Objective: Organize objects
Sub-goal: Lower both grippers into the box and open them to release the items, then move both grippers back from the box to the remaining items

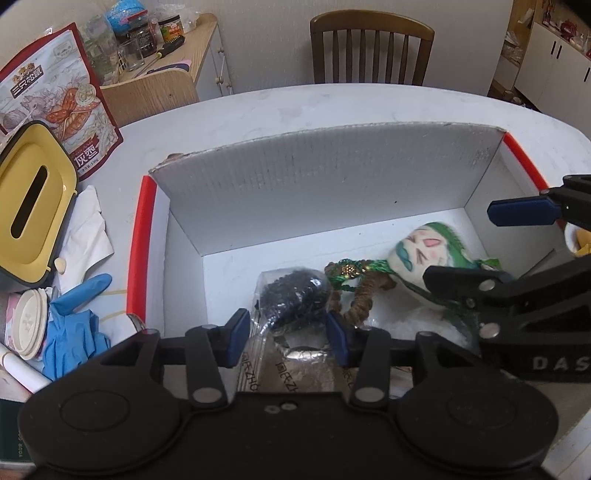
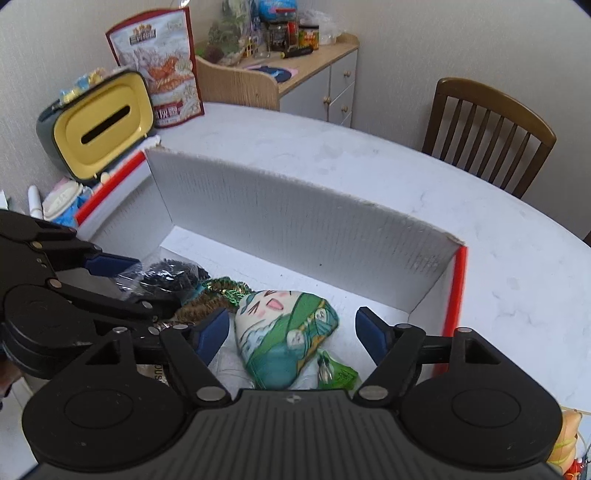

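A flat green-haired cartoon plush doll (image 2: 284,339) lies in the white red-edged cardboard box (image 1: 332,173) beside a bagged black scrubber (image 1: 295,295), both grippers' fingers spread.

You're working in a home dining room. A wooden slat-back chair (image 1: 371,48) is standing at the far side of the white bench (image 1: 295,107), and a low sideboard (image 2: 317,77) with drawers is sitting against the wall, crowded with jars (image 2: 291,31) and a screwdriver (image 1: 170,46). A snack bag (image 1: 55,96) and a yellow tissue box (image 2: 103,125) are resting on the bench. White cabinets (image 1: 554,55) are showing in the next room.
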